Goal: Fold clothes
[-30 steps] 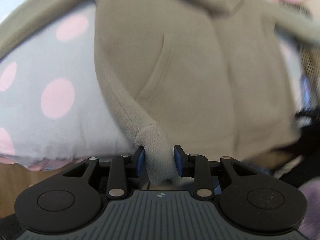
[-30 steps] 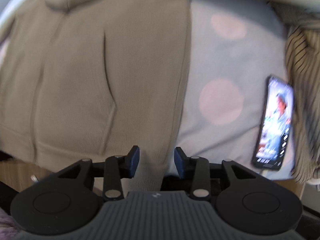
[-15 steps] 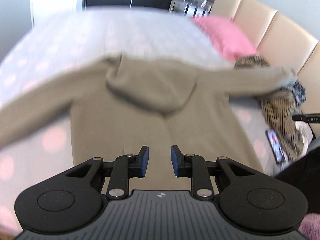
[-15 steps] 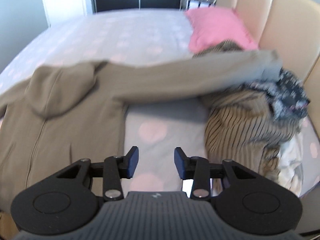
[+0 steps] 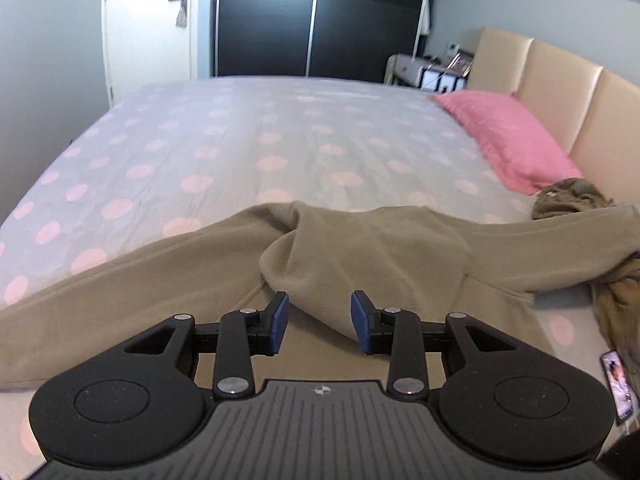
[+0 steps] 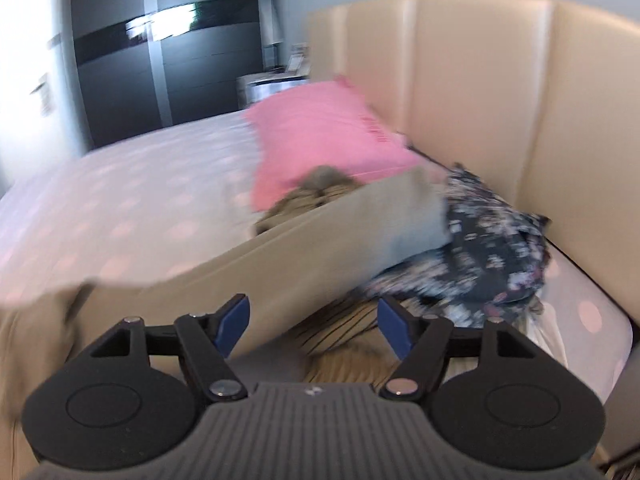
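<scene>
Fingers (image 6: 392, 328) frame floral garment (image 6: 496, 240), unseen left.

Our left gripper (image 5: 319, 323) had a matte black body with two round, faintly speckled discs, one at each side, and a grey ribbed plate between them bearing a small white cross-in-circle mark. Black linkage arms, pinned with silver rivets, carried blue pads (image 5: 278, 323) at the tips. Our right gripper (image 6: 314, 325) showed the same build: black discs, grey ribbed centre, silver rivets, blue pads (image 6: 231, 323).
</scene>
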